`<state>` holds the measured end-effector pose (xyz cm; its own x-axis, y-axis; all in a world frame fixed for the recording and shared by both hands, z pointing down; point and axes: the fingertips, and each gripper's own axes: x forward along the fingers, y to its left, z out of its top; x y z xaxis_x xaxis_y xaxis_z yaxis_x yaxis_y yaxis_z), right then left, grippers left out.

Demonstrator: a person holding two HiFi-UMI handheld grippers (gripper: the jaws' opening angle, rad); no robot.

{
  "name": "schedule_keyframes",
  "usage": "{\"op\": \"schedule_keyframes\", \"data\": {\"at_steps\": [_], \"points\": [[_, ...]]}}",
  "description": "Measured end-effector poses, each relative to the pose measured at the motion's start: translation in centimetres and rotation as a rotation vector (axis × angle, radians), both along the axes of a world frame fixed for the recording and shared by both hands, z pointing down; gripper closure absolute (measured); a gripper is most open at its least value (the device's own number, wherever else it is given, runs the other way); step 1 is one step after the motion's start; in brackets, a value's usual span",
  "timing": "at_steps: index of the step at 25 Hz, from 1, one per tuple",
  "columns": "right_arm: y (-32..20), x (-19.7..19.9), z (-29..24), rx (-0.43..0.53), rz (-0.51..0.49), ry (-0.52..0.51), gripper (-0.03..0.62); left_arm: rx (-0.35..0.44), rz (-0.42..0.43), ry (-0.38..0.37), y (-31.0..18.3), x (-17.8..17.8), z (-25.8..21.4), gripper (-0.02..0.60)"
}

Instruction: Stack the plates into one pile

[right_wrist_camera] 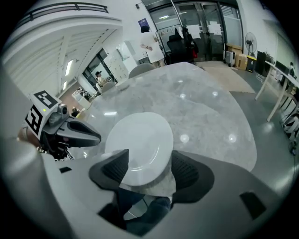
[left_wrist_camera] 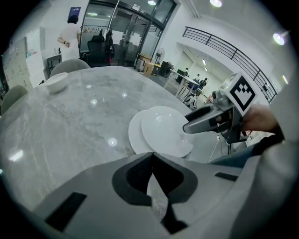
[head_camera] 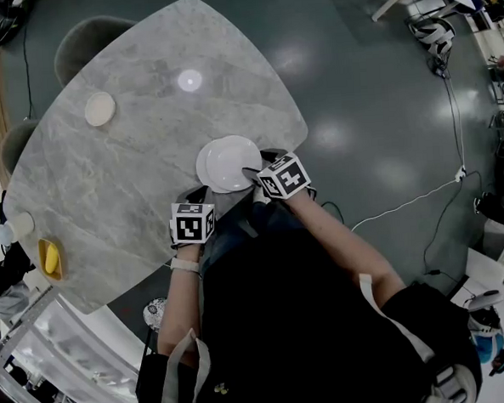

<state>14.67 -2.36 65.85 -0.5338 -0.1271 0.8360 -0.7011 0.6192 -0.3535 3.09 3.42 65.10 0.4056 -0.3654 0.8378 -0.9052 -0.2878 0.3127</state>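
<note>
Two white plates [head_camera: 227, 164] lie one on the other, a little offset, at the near edge of the grey marble table [head_camera: 137, 135]. In the left gripper view the top plate [left_wrist_camera: 166, 130] overlaps the lower plate [left_wrist_camera: 134, 135]. My right gripper [head_camera: 252, 174] is at the pile's near right rim. In the right gripper view the top plate [right_wrist_camera: 140, 140] reaches in between the spread jaws of my right gripper [right_wrist_camera: 149, 168], and the pads stand clear of it: open. My left gripper [head_camera: 190, 196] hovers left of the pile over the table edge; its jaws [left_wrist_camera: 152, 156] meet with nothing in them.
A small cream dish [head_camera: 100, 108] sits far back left on the table. A yellow holder [head_camera: 50, 258] and a white cup [head_camera: 19, 225] are at the left edge. Grey chairs [head_camera: 88, 34] stand behind the table. A white cable [head_camera: 405, 202] runs over the floor at the right.
</note>
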Motion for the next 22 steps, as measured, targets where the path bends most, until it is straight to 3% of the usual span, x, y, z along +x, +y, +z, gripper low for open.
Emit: {"op": "schedule_keyframes", "data": {"at_steps": [22], "points": [[0.2,-3.8,-0.9,0.018,-0.055,0.002,0.316,0.024,-0.044,-0.007,0.5,-3.5,-1.4,0.575]]}}
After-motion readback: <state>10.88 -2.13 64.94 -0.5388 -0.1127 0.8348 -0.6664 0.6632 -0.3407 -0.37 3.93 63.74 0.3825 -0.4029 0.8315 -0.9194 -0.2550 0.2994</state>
